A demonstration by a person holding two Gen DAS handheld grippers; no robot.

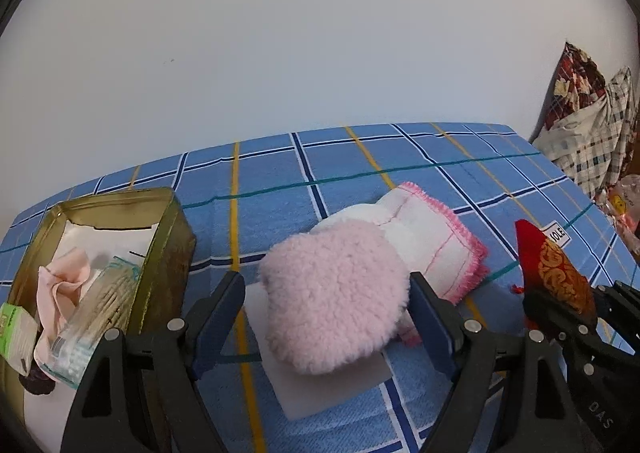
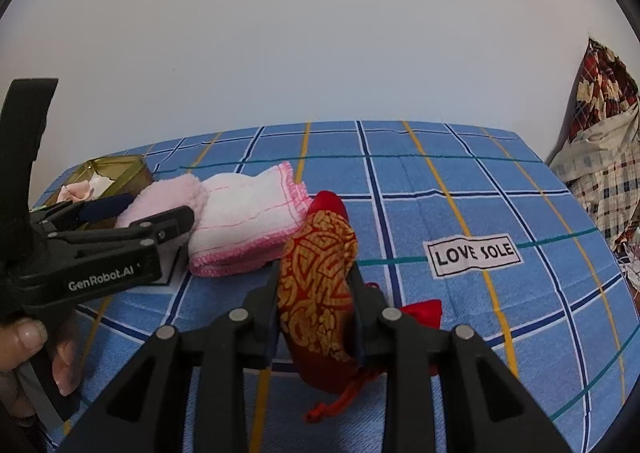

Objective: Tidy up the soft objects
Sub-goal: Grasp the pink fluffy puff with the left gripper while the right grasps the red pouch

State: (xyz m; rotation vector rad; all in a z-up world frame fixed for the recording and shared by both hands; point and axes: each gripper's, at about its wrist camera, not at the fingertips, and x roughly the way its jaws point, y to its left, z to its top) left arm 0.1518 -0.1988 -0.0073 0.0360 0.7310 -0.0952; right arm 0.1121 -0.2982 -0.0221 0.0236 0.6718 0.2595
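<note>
Holding a red brocade pouch, the right gripper is clamped; the left gripper, spread wide, straddles the pink fleece mitt. Gold tin holds 1 pink cloth; 3 remain, I judge.

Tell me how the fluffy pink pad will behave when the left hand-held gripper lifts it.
The pink pad looks plush, so it will likely squash between the fingers of the open left hand-held gripper. It is probably light and floppy, sagging at its edges. It overlaps the white cloth, which might drag along.

The left hand-held gripper straddles a pink fluffy pad, seemingly touching it.
</note>
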